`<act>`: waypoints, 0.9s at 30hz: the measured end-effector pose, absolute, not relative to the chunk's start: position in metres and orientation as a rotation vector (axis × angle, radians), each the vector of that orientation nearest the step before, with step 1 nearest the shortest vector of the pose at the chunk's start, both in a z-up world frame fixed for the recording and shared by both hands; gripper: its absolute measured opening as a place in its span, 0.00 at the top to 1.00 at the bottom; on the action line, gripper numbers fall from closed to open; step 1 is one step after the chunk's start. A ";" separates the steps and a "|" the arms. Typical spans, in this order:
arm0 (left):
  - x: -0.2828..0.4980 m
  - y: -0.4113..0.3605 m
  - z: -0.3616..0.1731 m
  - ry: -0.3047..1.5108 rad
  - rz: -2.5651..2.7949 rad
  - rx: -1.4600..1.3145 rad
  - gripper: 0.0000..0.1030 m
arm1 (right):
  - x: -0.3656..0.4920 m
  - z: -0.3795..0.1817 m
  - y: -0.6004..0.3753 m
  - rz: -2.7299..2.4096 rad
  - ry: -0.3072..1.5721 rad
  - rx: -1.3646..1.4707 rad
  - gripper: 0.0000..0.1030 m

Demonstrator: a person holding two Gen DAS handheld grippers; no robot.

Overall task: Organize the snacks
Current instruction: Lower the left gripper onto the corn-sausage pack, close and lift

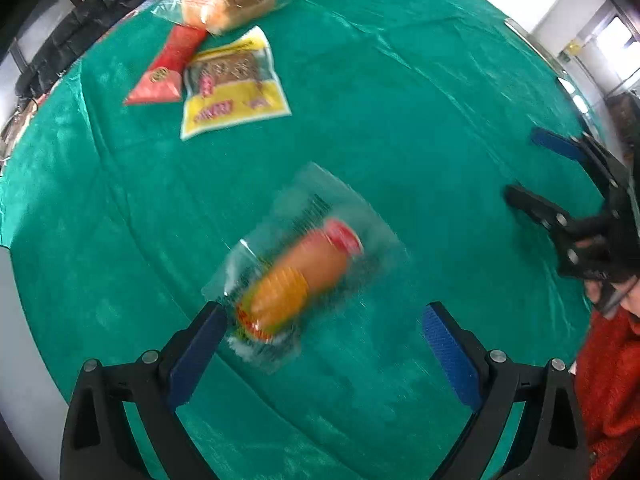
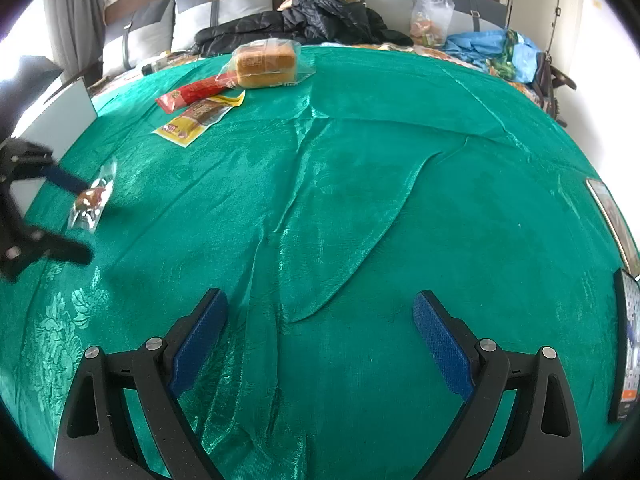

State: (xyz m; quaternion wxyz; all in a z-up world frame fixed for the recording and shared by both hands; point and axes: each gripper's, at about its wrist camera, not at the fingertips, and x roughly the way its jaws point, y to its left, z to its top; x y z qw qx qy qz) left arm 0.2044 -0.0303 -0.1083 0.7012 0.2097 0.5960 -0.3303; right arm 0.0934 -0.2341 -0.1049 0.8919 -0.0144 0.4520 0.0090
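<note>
A sausage in a clear wrapper point(image 1: 304, 276) lies on the green cloth point(image 1: 400, 140), blurred, just ahead of my left gripper point(image 1: 324, 320), which is open with the wrapper's near end between its jaws. It also shows in the right wrist view point(image 2: 90, 198). A yellow snack packet point(image 1: 232, 84), a red packet point(image 1: 168, 68) and a bagged bread loaf point(image 1: 232, 0) lie together at the far side. My right gripper point(image 2: 320, 320) is open and empty over bare cloth; it shows in the left wrist view point(image 1: 524, 168).
Black jackets point(image 2: 312, 20), a plastic bag point(image 2: 432, 20) and blue fabric point(image 2: 492, 48) lie against the headboard behind the cloth. Flat packets point(image 2: 624, 340) lie at the right edge. A white board point(image 2: 60, 116) stands at the left.
</note>
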 end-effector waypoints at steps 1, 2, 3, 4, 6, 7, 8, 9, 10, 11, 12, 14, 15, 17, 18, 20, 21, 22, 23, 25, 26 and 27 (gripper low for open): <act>0.201 -0.030 -0.108 1.335 -0.750 0.471 0.06 | 0.093 -0.105 -0.234 0.019 0.938 -0.030 0.07; 0.195 -0.031 -0.108 1.336 -0.761 0.479 0.06 | 0.093 -0.105 -0.234 0.019 0.938 -0.030 0.07; 0.193 -0.031 -0.104 1.325 -0.771 0.473 0.06 | 0.093 -0.105 -0.234 0.019 0.938 -0.030 0.07; 0.196 -0.030 -0.100 1.310 -0.773 0.452 0.06 | 0.093 -0.105 -0.234 0.019 0.938 -0.030 0.07; 0.201 -0.022 -0.090 1.256 -0.747 0.378 0.06 | 0.093 -0.105 -0.234 0.019 0.938 -0.030 0.07; 0.206 -0.019 -0.089 1.236 -0.720 0.348 0.06 | 0.093 -0.105 -0.234 0.019 0.938 -0.030 0.07; 0.209 -0.018 -0.090 1.234 -0.703 0.333 0.06 | 0.093 -0.105 -0.234 0.019 0.938 -0.030 0.07; 0.213 -0.019 -0.094 1.243 -0.686 0.341 0.06 | 0.093 -0.105 -0.234 0.019 0.938 -0.030 0.07; 0.214 -0.022 -0.099 1.248 -0.677 0.368 0.06 | 0.093 -0.105 -0.234 0.019 0.938 -0.030 0.07; 0.217 -0.029 -0.104 1.249 -0.674 0.392 0.06 | 0.093 -0.105 -0.234 0.019 0.938 -0.030 0.07; 0.215 -0.033 -0.110 1.249 -0.678 0.436 0.07 | 0.093 -0.105 -0.234 0.019 0.938 -0.030 0.07; 0.215 -0.042 -0.107 1.200 -0.685 0.490 0.14 | 0.093 -0.105 -0.234 0.019 0.938 -0.030 0.07; 0.212 -0.039 -0.102 1.161 -0.699 0.468 0.33 | 0.093 -0.105 -0.234 0.019 0.938 -0.030 0.07; 0.215 -0.029 -0.096 1.154 -0.639 0.391 0.59 | 0.093 -0.105 -0.234 0.019 0.938 -0.030 0.07; 0.217 -0.024 -0.095 1.163 -0.616 0.343 0.63 | 0.093 -0.105 -0.234 0.019 0.938 -0.030 0.07; 0.207 -0.003 -0.097 1.146 -0.514 0.242 0.64 | 0.093 -0.105 -0.234 0.019 0.938 -0.030 0.07; 0.198 0.005 -0.095 1.137 -0.469 0.209 0.64 | 0.093 -0.105 -0.234 0.019 0.938 -0.030 0.07; 0.191 0.020 -0.095 1.128 -0.399 0.144 0.64 | 0.093 -0.105 -0.234 0.019 0.938 -0.030 0.07; 0.184 0.029 -0.098 1.120 -0.353 0.081 0.64 | 0.093 -0.105 -0.234 0.019 0.938 -0.030 0.07; 0.163 0.064 -0.098 1.111 -0.231 -0.045 0.64 | 0.093 -0.105 -0.234 0.019 0.938 -0.030 0.07; 0.153 0.079 -0.099 1.101 -0.195 -0.092 0.64 | 0.093 -0.105 -0.234 0.019 0.938 -0.030 0.07; 0.142 0.089 -0.102 1.088 -0.163 -0.102 0.64 | 0.093 -0.105 -0.234 0.019 0.938 -0.030 0.07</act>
